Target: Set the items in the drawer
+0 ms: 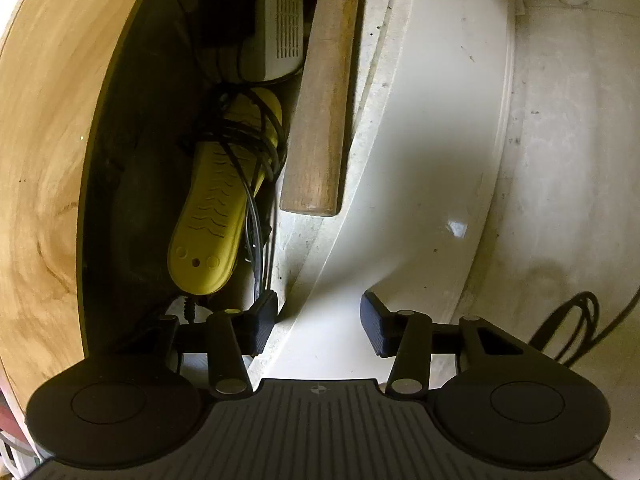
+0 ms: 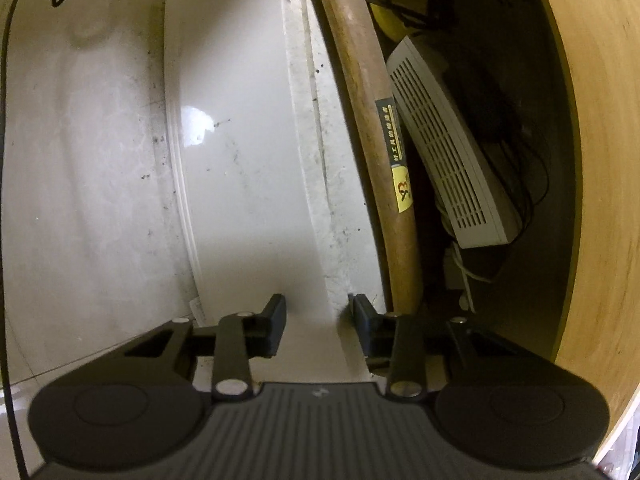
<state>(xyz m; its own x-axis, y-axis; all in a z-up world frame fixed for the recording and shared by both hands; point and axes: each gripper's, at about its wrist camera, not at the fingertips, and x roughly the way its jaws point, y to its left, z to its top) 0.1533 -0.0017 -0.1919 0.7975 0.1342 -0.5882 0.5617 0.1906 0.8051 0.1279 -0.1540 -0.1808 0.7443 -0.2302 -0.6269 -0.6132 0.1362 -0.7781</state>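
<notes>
The hammer handle (image 1: 320, 120) runs off the top edge, head unseen

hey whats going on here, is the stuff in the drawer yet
Mostly, it seems. The open drawer already holds a wooden hammer handle, a yellow device wrapped in black cable, and a white vented box. The left gripper and right gripper are both open and empty, positioned over the drawer's white front edge.

Open white drawer (image 1: 420, 128), wooden hammer handle (image 1: 320, 120), yellow device (image 1: 216, 208), grey vented box (image 1: 280, 16) inside.
</notes>
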